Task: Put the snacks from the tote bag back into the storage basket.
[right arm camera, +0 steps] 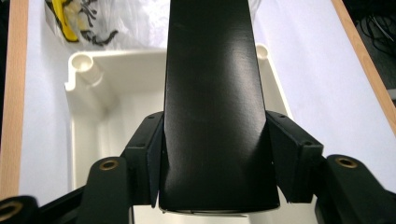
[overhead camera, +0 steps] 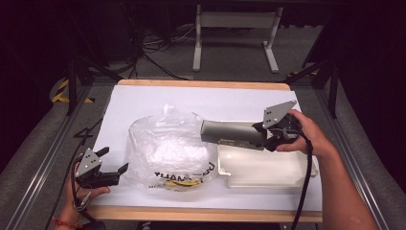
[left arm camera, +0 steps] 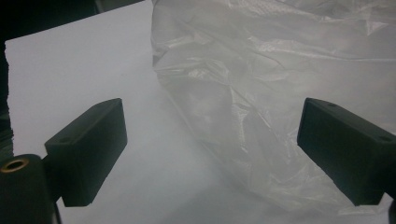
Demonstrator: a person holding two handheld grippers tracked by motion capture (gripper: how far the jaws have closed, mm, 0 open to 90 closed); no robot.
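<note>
The right gripper (overhead camera: 266, 135) is clenched on the box (overhead camera: 232, 134), aiming it at the bag (overhead camera: 165, 148) mouth — left gripper (overhead camera: 116, 165), jaws released, waits near the table's (overhead camera: 143, 98) front-left corner beside the bag.

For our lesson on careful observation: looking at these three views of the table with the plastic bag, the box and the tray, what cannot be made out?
- Print on the plastic bag: high view, too small and creased to read.
- Bag's contents: cloudy film blurs them in the high and left gripper views.
- Label on the long dark box: high view, too small.
- Box's far end: right gripper view, cut off by the top edge.
- Middle of the white tray: right gripper view, hidden behind the box.
</note>
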